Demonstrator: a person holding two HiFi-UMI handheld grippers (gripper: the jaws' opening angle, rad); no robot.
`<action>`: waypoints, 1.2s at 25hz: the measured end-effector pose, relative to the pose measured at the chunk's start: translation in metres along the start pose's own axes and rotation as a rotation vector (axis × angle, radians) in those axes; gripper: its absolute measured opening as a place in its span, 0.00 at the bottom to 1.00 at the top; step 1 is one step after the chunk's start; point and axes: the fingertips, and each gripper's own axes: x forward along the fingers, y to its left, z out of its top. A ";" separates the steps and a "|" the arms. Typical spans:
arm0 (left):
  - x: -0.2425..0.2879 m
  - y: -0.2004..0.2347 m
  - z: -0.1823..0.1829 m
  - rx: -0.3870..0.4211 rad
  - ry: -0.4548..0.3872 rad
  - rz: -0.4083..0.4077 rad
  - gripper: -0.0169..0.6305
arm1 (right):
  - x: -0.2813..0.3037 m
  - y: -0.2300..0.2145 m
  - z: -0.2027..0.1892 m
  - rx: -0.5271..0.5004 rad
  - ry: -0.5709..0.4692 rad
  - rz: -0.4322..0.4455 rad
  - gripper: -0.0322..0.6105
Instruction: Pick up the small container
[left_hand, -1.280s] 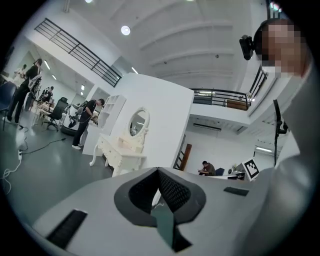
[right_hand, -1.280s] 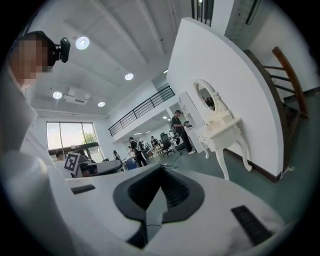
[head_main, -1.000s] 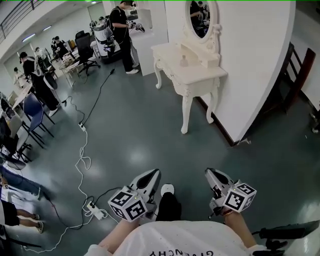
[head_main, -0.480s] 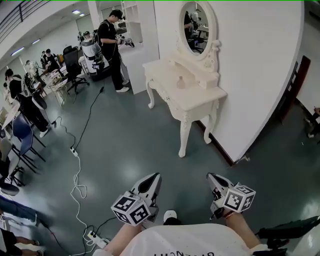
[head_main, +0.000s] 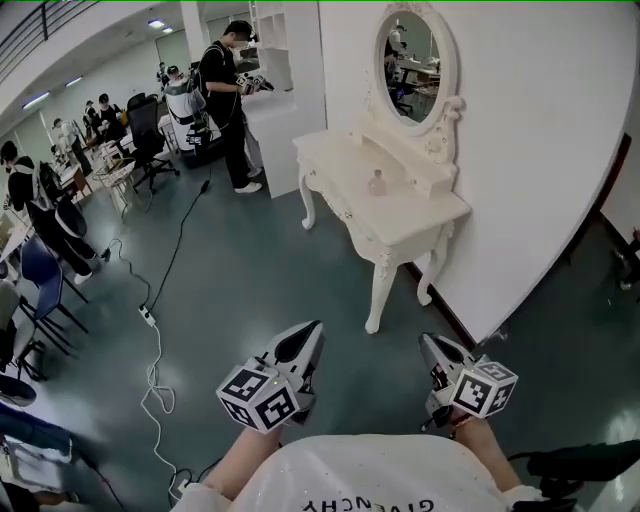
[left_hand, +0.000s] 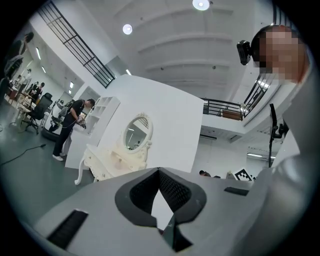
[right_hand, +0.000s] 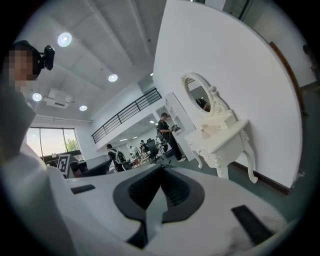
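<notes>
At the far left of the head view a white cable (head_main: 152, 340) runs over the grey floor (head_main: 250, 280), and it now lies further from the person's body than one second ago, when a power strip was close to the left gripper. Behind it a standing person (head_main: 228, 95) works at a white shelf (head_main: 280, 120), as before. The left gripper (head_main: 305, 335) is low in the picture with its marker cube (head_main: 260, 397) towards the camera. In the left gripper view its jaws meet at the tips and nothing is between them (left_hand: 159, 172). The shoe that showed between the two grippers earlier is no longer in view. The white dressing table (head_main: 400, 215) is now larger and lower in the picture than a second ago, so it is nearer, but the grippers are well apart from it. The small container (head_main: 377, 183) stands upright on the table top, near the raised back part and below the oval mirror (head_main: 413, 65). The right gripper (head_main: 433, 347) is held beside the left one, also closed with nothing in it (right_hand: 161, 170), and it points towards the table leg (head_main: 380, 295) and the white wall (head_main: 540, 150).
</notes>
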 end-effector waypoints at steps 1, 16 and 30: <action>0.005 0.004 -0.003 -0.011 0.004 0.001 0.03 | 0.004 -0.005 -0.003 0.004 0.011 -0.006 0.05; 0.089 0.062 -0.024 -0.063 0.074 0.011 0.03 | 0.093 -0.070 0.007 0.090 0.065 0.003 0.05; 0.226 0.128 0.019 -0.035 0.062 0.069 0.03 | 0.212 -0.154 0.118 0.083 0.054 0.087 0.05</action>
